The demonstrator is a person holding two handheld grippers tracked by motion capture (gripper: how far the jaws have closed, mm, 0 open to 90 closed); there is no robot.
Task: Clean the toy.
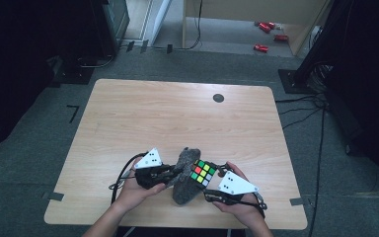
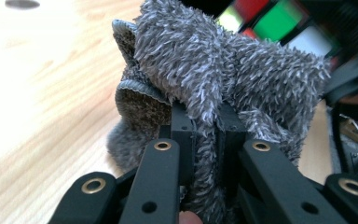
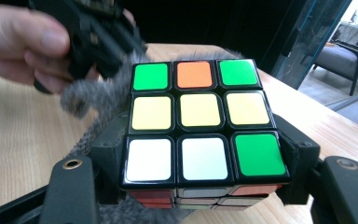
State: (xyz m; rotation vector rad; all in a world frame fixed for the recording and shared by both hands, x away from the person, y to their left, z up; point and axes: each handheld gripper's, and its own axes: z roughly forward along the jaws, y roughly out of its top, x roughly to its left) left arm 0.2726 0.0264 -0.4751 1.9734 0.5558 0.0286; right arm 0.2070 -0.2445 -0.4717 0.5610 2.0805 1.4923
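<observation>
A grey fluffy cloth (image 1: pixel 183 175) hangs bunched at the table's near edge, pinched in my left gripper (image 1: pixel 170 174), whose jaws are shut on a fold of it (image 2: pixel 205 140). Pressed against the cloth's right side is a colour puzzle cube (image 1: pixel 203 173), held between the jaws of my right gripper (image 1: pixel 212 185). In the right gripper view the cube (image 3: pixel 200 119) shows green, orange, yellow and white tiles on top, one jaw on each side of it. The cloth (image 3: pixel 93 100) and the left hand sit just behind the cube.
The wooden table (image 1: pixel 177 118) has a small dark round disc (image 1: pixel 218 98) near its far edge. Red objects (image 1: pixel 266 34) lie on the floor beyond. Black stands and cables (image 1: pixel 321 98) run along the right side.
</observation>
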